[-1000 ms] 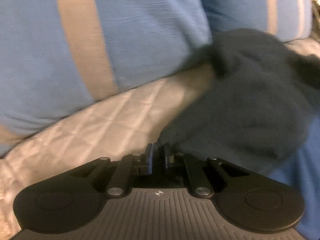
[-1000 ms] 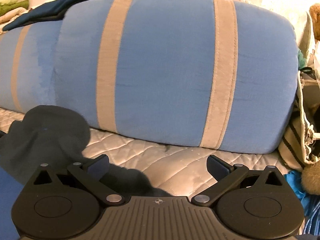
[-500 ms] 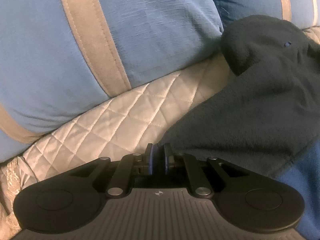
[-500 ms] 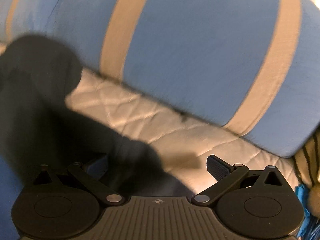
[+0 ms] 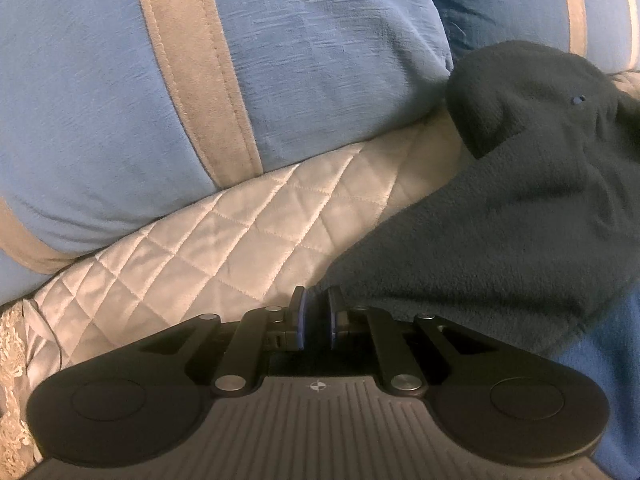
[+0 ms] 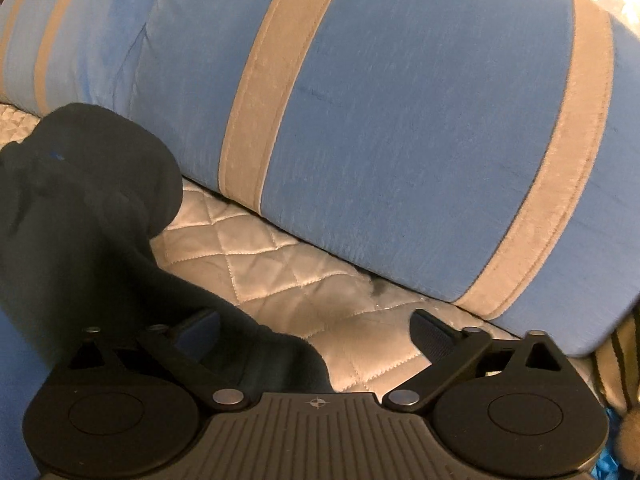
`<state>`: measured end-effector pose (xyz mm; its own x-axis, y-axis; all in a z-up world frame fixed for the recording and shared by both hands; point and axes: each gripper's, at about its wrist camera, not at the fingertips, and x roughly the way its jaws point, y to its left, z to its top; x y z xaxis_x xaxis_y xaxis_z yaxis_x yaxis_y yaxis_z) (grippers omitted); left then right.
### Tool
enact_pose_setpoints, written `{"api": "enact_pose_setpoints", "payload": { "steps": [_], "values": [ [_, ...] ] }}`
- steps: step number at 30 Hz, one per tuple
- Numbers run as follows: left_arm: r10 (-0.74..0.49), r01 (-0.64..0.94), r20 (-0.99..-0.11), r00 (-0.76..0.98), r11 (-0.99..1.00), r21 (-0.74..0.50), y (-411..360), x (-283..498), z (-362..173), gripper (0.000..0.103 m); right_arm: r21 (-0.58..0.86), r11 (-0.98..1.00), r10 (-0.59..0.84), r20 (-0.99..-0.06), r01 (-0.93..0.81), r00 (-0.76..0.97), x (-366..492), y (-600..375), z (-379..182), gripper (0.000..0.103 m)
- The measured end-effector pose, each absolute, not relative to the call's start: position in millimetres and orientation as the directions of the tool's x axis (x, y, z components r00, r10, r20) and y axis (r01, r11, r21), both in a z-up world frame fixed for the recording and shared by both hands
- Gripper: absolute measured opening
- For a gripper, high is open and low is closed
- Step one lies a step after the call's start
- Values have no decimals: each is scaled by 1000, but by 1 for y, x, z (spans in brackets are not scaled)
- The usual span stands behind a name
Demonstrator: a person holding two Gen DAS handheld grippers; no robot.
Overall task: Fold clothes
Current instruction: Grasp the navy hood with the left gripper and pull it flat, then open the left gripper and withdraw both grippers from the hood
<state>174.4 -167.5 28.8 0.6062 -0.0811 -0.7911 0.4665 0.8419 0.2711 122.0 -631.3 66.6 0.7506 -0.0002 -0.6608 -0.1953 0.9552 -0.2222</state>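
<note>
Lowered toward the dark fleece garment [image 6: 80,216], the right gripper [image 6: 316,330] is just closing from wide, nothing pinched; the left gripper [image 5: 316,312] is clamped on its corner. Quilt [image 6: 280,272] may be caught instead.

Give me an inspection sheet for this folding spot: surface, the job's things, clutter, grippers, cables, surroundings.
Surface: white quilted bedcover, diamond stitched.
Job's things: dark fleece garment lies rumpled on the cover, one end bunched against the pillows.
Clutter: blue fabric under the garment's near edge; striped cloth at the right edge.
Grippers: left gripper shut on the garment's corner. Right gripper open, jaws just been closing slightly, garment edge between them, pads not pressing.
Cables: nothing seen.
Surroundings: blue pillows with tan stripes behind the cover.
</note>
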Motion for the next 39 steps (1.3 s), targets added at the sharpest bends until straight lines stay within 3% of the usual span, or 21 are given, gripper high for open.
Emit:
{"api": "enact_pose_setpoints", "payload": {
  "steps": [7, 10, 12, 13, 14, 15, 16, 20, 22, 24, 26, 27, 29, 35, 39],
  "values": [
    [-74, 461, -785, 615, 841, 281, -171, 174, 27, 12, -241, 944, -11, -709, -227, 705, 130, -621, 41, 95],
    [-70, 462, -776, 627, 835, 298, -173, 172, 25, 12, -263, 935, -8, -687, -239, 726, 124, -615, 37, 92],
    [-68, 461, -771, 633, 834, 304, -173, 172, 26, 12, -262, 928, 17, -684, -267, 730, 119, -614, 38, 79],
    [-66, 460, -770, 635, 833, 308, -174, 172, 26, 11, -252, 921, 43, -690, -296, 722, 117, -612, 39, 59],
    [-60, 459, -767, 639, 829, 318, -175, 172, 27, 11, -236, 915, 71, -703, -327, 707, 116, -610, 41, 33],
    [-53, 458, -761, 646, 825, 331, -177, 172, 28, 11, -239, 909, 76, -709, -340, 701, 116, -607, 42, 23],
    [-46, 454, -754, 655, 822, 345, -178, 172, 28, 11, -272, 904, 49, -702, -330, 710, 116, -605, 44, 18],
    [-24, 432, -728, 685, 818, 379, -185, 177, 28, 11, -263, 935, -11, -690, -237, 723, 119, -620, 53, 17],
    [-19, 420, -722, 691, 824, 380, -188, 179, 25, 11, -272, 938, -33, -693, -217, 721, 119, -621, 54, 19],
    [-8, 409, -714, 700, 824, 392, -189, 177, 24, 18, -324, 923, -79, -689, -209, 720, 117, -612, 53, 32],
    [3, 386, -696, 718, 830, 402, -184, 169, 31, 38, -363, 911, -108, -671, -197, 734, 112, -607, 56, 77],
    [10, 370, -683, 730, 835, 408, -180, 164, 35, 40, -370, 910, -114, -658, -188, 745, 106, -607, 61, 93],
    [13, 336, -649, 761, 847, 411, -166, 147, 49, 48, -351, 922, -101, -628, -164, 772, 86, -613, 76, 101],
    [-70, 273, -594, 802, 926, 259, -107, 78, 99, 67, -278, 954, -67, -568, -114, 820, -4, -650, 127, 103],
    [-109, 243, -580, 807, 957, 158, -79, 36, 124, 68, -184, 978, -19, -537, -95, 843, -56, -675, 166, 103]
  ]
}}
